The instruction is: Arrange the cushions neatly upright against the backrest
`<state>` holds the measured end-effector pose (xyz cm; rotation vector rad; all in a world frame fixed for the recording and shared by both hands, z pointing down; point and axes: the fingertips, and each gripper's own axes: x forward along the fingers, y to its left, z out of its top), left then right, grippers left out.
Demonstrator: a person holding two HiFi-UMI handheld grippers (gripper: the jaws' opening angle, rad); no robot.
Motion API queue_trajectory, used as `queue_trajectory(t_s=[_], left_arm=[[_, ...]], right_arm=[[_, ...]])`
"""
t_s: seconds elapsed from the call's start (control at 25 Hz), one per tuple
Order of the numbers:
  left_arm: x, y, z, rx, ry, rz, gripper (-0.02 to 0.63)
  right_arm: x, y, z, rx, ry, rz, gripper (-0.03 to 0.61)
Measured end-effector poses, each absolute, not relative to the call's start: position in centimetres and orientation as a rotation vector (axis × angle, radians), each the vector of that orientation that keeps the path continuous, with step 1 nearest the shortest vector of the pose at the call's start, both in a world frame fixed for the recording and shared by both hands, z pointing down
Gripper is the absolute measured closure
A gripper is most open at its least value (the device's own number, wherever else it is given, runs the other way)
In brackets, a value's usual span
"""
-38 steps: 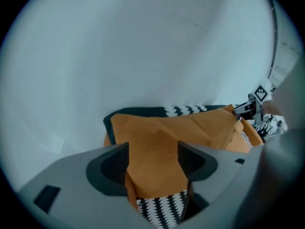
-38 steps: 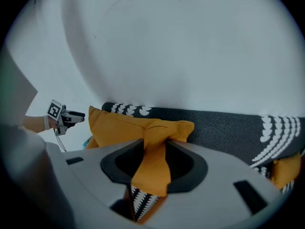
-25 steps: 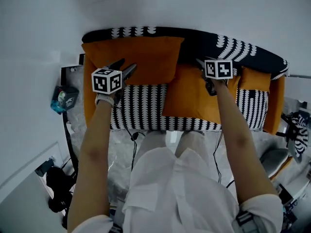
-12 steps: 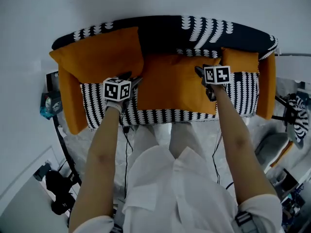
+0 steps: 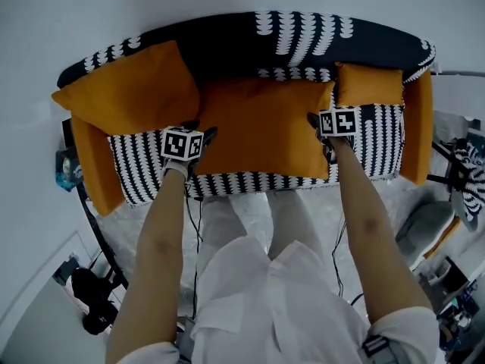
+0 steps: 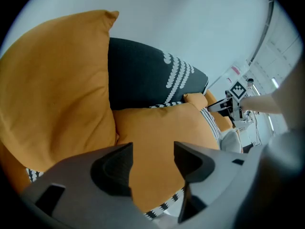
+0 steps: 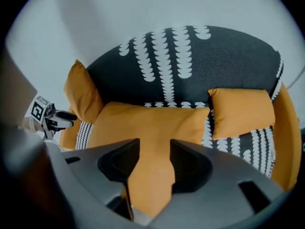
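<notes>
One bluish object point(image 5: 67, 169) beside sofa point(image 5: 242, 48), overhead only

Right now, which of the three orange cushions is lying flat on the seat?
The big middle cushion; the large left cushion and the small right cushion stand propped against the backrest.

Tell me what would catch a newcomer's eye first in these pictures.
Bright orange cushions on a black-and-white patterned sofa stand out: a big cushion lying flat in the middle, a second big cushion propped against the backrest at left, and a small cushion upright at right. The left gripper and right gripper hang at the flat one's front corners, fingers open. The right one's have just been opening, with the cushion's edge in their gap, unpressed.
</notes>
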<state>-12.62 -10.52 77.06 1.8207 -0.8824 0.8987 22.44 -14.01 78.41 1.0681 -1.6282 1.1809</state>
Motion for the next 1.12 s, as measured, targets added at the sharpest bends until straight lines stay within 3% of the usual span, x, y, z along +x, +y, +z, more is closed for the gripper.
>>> queue_trajectory(t_s=[0.44, 0.96, 1.12], left_arm=[[-12.8, -9.6, 82.7, 1.703, -0.851, 1.008, 0.327], [-13.5, -9.2, 88.5, 1.559, -0.857, 1.157, 0.301], [-13.0, -8.8, 89.7, 1.57, -0.819, 1.131, 0.307]], right_arm=[[25.2, -13.3, 84.9, 1.04, -1.533, 1.35, 0.305], [24.8, -12.9, 88.0, 0.956, -1.514, 1.385, 0.304], [24.4, -12.3, 88.6, 0.907, -1.515, 1.41, 0.336]])
